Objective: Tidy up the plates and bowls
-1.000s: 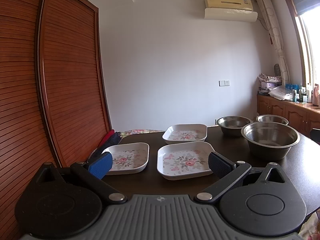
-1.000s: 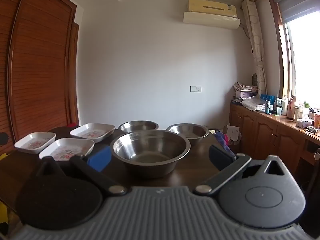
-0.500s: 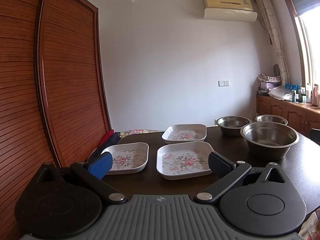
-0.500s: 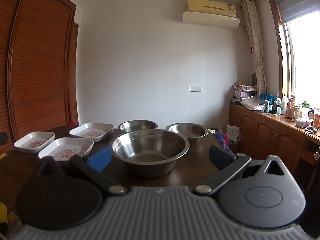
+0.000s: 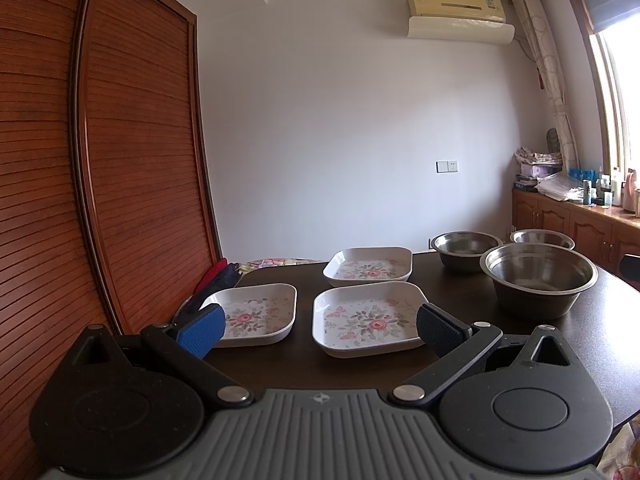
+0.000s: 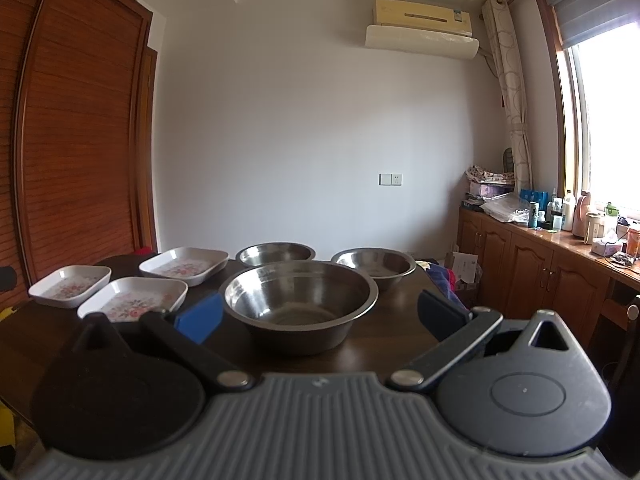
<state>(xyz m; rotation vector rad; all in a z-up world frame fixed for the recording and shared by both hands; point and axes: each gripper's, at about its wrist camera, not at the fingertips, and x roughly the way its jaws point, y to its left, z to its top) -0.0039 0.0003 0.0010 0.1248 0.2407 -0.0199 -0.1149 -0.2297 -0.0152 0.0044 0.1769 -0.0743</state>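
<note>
Three white square plates with flower prints lie on the dark table (image 5: pixel 460 304): a near middle plate (image 5: pixel 368 318), a left plate (image 5: pixel 256 312) and a far plate (image 5: pixel 370 266). Three steel bowls stand to the right: a large bowl (image 6: pixel 300 300), a far left bowl (image 6: pixel 275 254) and a far right bowl (image 6: pixel 374 266). My left gripper (image 5: pixel 320 330) is open just short of the near middle plate, holding nothing. My right gripper (image 6: pixel 320 316) is open in front of the large bowl, holding nothing.
A tall wooden slatted wardrobe (image 5: pixel 100 180) stands close on the left. Dark and red cloth items (image 5: pixel 218 276) hang at the table's left edge. A wooden counter (image 6: pixel 560 256) with bottles and clutter runs under the window on the right. Cloth (image 6: pixel 442 276) lies beyond the table's right edge.
Both views have shifted very slightly; the plates and bowls stay where they were and both grippers remain open.
</note>
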